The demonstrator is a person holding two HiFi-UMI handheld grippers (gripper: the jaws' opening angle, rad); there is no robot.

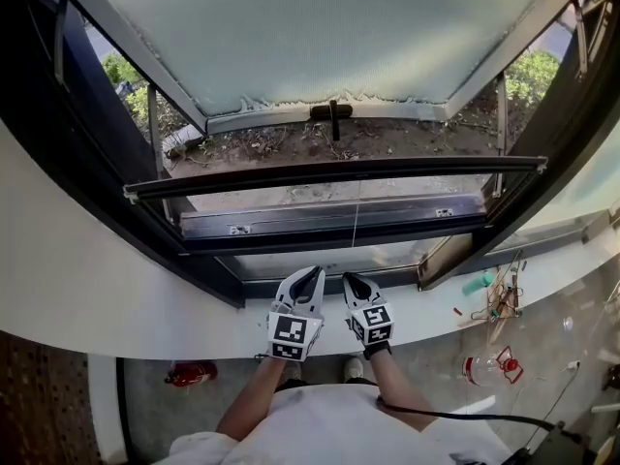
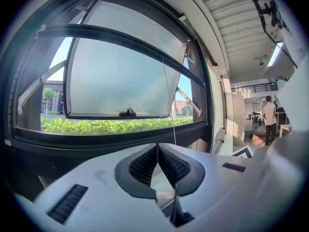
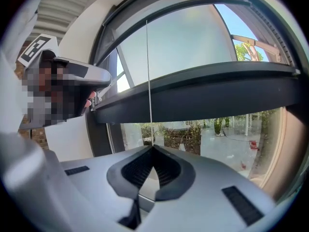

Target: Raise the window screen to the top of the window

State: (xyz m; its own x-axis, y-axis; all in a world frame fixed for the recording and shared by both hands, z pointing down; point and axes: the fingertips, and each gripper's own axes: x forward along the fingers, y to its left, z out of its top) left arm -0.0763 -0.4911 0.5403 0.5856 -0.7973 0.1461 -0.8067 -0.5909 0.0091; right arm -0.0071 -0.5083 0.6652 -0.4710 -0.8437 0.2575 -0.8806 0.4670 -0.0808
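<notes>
Under the open window point(image 1: 320, 37), white sill point(image 1: 116, 289) above cluttered floor point(image 1: 542, 356).

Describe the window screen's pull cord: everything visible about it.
The pull cord is a thin, pale string, drawn straight and taut. It comes down from the middle of the screen's dark bar into the right gripper, whose jaws are closed on it. The left gripper, shut, sits beside it.

Open window sash point(image 1: 320, 37) cut off at top edge, red object point(image 1: 191, 372) below sill point(image 1: 97, 284) too small to identify
</notes>
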